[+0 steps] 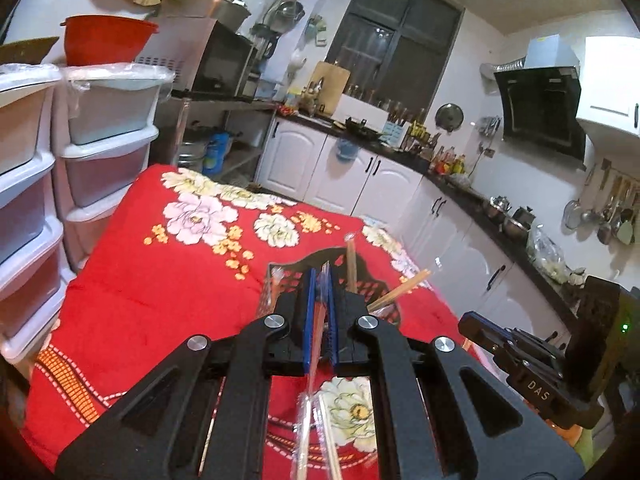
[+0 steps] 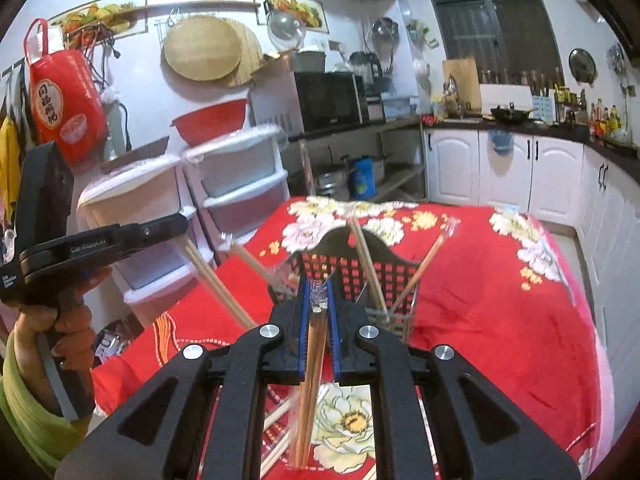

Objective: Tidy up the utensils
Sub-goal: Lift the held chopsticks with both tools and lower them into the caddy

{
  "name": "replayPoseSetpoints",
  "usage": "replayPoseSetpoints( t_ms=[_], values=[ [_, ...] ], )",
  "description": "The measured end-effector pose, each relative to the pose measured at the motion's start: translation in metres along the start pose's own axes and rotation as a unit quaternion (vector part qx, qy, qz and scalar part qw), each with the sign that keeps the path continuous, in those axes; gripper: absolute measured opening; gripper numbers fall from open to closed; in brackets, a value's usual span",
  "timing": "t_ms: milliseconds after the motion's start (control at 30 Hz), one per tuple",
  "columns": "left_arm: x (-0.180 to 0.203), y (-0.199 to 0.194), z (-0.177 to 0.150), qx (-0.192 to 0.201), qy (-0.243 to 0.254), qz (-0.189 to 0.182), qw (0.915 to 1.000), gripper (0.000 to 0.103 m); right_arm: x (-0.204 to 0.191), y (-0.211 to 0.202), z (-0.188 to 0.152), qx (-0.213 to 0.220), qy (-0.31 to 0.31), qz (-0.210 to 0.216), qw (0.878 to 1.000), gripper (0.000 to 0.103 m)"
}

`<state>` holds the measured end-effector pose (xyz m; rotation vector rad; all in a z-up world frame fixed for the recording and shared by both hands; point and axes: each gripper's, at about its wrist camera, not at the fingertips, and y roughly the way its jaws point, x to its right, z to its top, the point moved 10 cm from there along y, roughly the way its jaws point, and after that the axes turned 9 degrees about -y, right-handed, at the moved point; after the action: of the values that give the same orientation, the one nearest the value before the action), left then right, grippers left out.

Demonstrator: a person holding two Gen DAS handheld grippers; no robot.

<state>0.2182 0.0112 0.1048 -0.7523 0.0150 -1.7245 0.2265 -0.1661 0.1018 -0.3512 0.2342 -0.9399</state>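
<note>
A black lattice utensil holder (image 2: 360,264) stands on the red floral cloth (image 2: 500,300), with several wrapped chopstick pairs (image 2: 366,264) leaning in it; it shows in the left wrist view (image 1: 360,276) too. My left gripper (image 1: 321,280) is shut on a wrapped chopstick pair (image 1: 312,380) just short of the holder. My right gripper (image 2: 320,292) is shut on another wrapped chopstick pair (image 2: 312,380), also right before the holder. The left gripper is seen from the side in the right wrist view (image 2: 176,224), its chopsticks (image 2: 216,288) slanting down.
Stacked plastic drawer units (image 1: 104,148) stand left of the table. More chopsticks (image 2: 276,416) lie on the cloth under my right gripper. White cabinets and a cluttered dark counter (image 1: 460,184) run along the back and right. The right gripper's body (image 1: 520,360) is at lower right.
</note>
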Motion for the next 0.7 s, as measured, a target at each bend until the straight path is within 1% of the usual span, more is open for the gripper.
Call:
replayPoseSetpoints(
  t_ms=[267, 467, 700],
  values=[
    [0.020, -0.001, 0.017, 0.016, 0.003, -0.019, 0.9997, 0.001, 0.020, -0.008, 0.032, 0.035, -0.004, -0.029, 0.999, 0.008],
    [0.031, 0.002, 0.031, 0.028, 0.005, -0.024, 0.9993, 0.001, 0.032, -0.011, 0.056, 0.059, -0.005, -0.046, 0.997, 0.008],
    [0.046, -0.001, 0.062, 0.058, 0.014, -0.027, 0.9978, 0.001, 0.044, -0.011, 0.091, 0.091, -0.013, -0.063, 0.994, 0.008]
  ],
)
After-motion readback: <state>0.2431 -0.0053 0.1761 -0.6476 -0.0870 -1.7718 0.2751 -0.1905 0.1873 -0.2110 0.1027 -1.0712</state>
